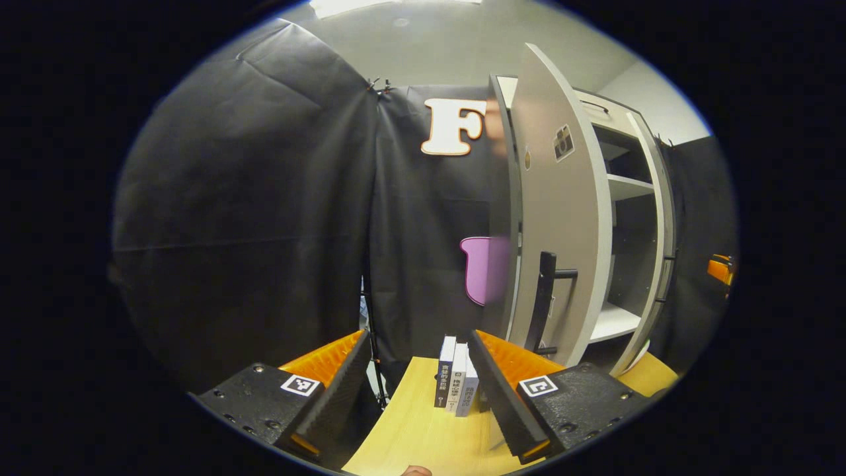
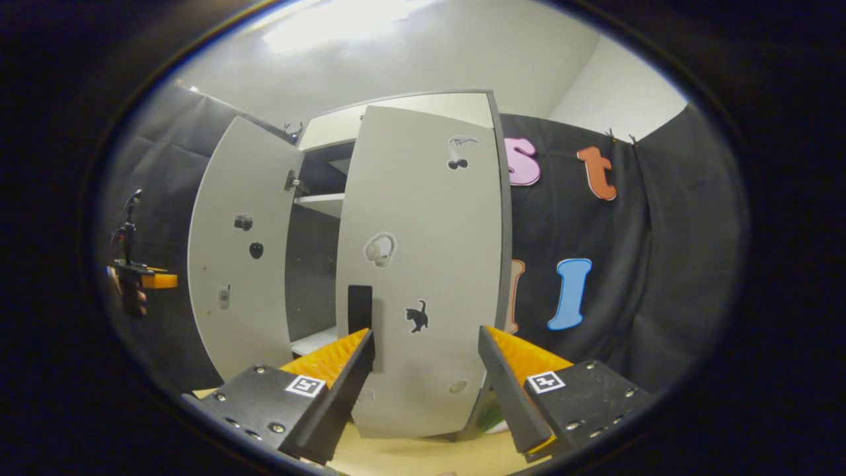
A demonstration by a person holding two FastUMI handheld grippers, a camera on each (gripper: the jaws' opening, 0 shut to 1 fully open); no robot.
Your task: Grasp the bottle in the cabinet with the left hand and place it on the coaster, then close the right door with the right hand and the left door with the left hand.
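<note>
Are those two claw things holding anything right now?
No. The left gripper and right gripper both stand open with nothing between their fingers.

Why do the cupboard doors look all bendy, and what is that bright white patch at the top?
In the right gripper view the fisheye lens bows the right door and the left door, though they are flat; the white patch is a ceiling light glaring. In the left gripper view the left door curves too, and its near edge looks blurred.
</note>
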